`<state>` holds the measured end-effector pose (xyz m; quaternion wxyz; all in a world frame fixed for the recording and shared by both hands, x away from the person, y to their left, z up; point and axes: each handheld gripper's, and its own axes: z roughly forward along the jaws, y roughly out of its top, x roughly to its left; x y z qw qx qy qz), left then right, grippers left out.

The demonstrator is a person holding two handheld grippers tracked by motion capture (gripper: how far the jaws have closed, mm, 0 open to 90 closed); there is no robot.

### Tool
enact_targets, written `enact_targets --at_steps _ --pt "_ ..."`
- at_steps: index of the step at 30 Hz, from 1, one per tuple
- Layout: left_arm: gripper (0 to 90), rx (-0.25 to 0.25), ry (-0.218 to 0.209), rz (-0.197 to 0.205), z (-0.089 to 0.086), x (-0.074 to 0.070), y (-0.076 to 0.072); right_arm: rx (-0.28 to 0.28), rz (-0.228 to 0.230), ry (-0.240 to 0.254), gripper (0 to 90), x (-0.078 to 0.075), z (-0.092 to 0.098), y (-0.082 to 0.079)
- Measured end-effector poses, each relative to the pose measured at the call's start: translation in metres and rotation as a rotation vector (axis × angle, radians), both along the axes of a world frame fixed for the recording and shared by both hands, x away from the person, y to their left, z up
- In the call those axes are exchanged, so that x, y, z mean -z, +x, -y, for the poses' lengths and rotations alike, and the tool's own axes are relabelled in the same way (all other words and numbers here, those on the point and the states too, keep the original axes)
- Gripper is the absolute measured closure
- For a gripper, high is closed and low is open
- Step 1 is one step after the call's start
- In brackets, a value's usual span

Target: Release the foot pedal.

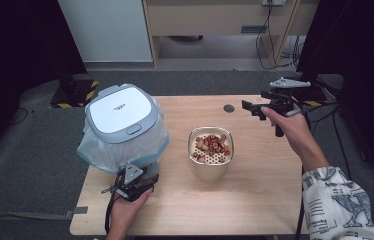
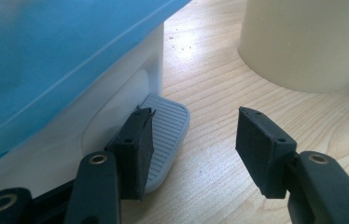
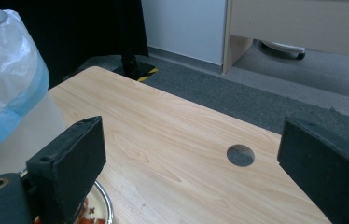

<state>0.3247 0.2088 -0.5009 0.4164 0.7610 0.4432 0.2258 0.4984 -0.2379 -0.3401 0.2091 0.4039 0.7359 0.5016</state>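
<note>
Left claw (image 2: 191, 149) stands wide and empty at the grey pedal (image 2: 165, 135) of the bagged bin (image 1: 124, 125) on the desk (image 1: 255, 195). Right claw (image 1: 253, 108) wide, empty, raised beyond the food container (image 1: 211, 152). Judged step: opening the lid; next, press the pedal.

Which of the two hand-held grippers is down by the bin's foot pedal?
The left gripper, low beside the grey pedal of the bin; the right gripper is up over the table's far corner.
</note>
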Motion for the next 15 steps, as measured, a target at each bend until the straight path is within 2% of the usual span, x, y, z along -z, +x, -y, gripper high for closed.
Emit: enact_targets --at_steps 7,15 --pt "45.5 0.003 0.003 0.002 0.001 0.000 0.000 0.026 -0.007 0.006 8.0 0.009 0.013 -0.004" --pt "45.2 0.001 0.000 0.002 0.000 0.000 0.000 0.045 -0.009 0.013 7.7 0.015 0.018 -0.005"
